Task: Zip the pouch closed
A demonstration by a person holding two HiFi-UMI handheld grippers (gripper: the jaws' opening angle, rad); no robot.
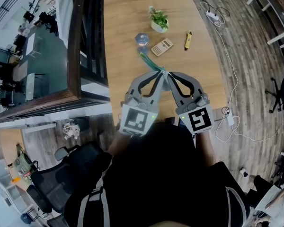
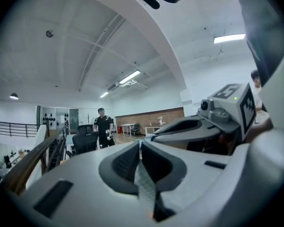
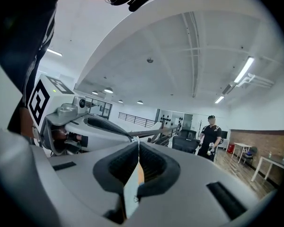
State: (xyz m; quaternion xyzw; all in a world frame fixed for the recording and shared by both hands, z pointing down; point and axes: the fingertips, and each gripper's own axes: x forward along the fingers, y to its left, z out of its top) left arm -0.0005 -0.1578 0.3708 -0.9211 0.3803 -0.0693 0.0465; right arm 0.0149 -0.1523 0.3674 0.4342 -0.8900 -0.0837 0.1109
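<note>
Both grippers met at the centre of the frame above the table. The left gripper had its fingers closed on a mesh-like strip of the pouch, and the right gripper had its fingers clamped on a thin pale edge of it just beside. The pouch, seen edge-on, trailed toward the upper left. How much of the zip was shut could not be told, so the zipping appeared largely undone.
</note>
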